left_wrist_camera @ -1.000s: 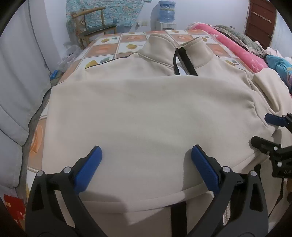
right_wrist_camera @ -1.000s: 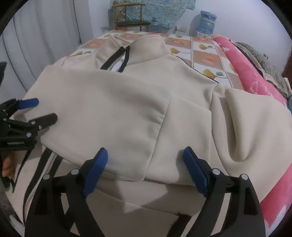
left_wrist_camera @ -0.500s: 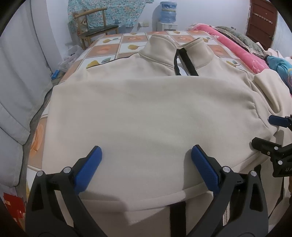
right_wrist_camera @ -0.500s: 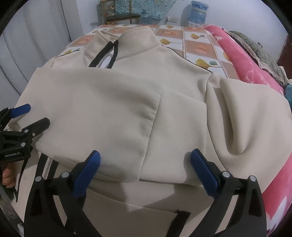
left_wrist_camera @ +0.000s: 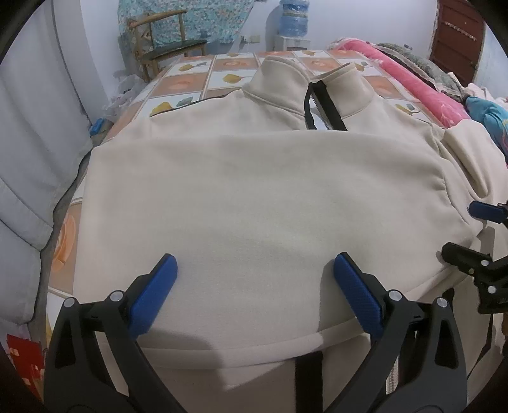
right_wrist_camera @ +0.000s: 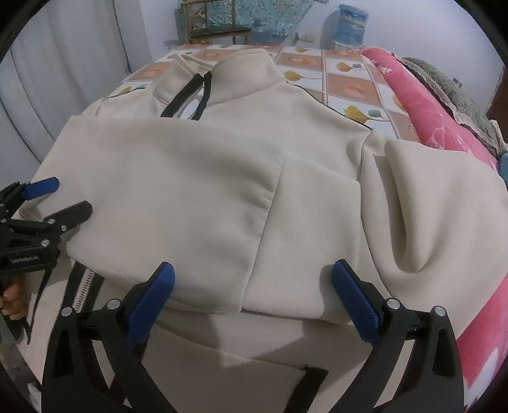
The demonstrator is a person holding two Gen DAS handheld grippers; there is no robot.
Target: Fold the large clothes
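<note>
A cream zip-up jacket [left_wrist_camera: 254, 190] lies spread on the patterned bed sheet [left_wrist_camera: 187, 79], collar [left_wrist_camera: 285, 79] at the far end, black zipper [left_wrist_camera: 324, 104] showing below it. A layer of it is folded over the chest, its edge near me. My left gripper [left_wrist_camera: 254, 267] hovers open over that folded layer with nothing pinched. My right gripper [right_wrist_camera: 253, 270] is also open above the fold's near edge, beside a bunched sleeve [right_wrist_camera: 428, 206]. Each gripper shows in the other's view: right gripper [left_wrist_camera: 463, 229], left gripper [right_wrist_camera: 70, 195], both open.
A pink rolled blanket [right_wrist_camera: 444, 120] runs along the bed's right side. A grey cushion [left_wrist_camera: 31, 159] stands at the left. Beyond the bed are a wooden chair [left_wrist_camera: 165, 41] and a water bottle [left_wrist_camera: 293, 17]. A person's fingers [right_wrist_camera: 12, 301] show at the right wrist view's left edge.
The right gripper's jaws spread wider early on and have stayed wide. The right wrist view shifted slightly. The left gripper and the jacket have not moved.
</note>
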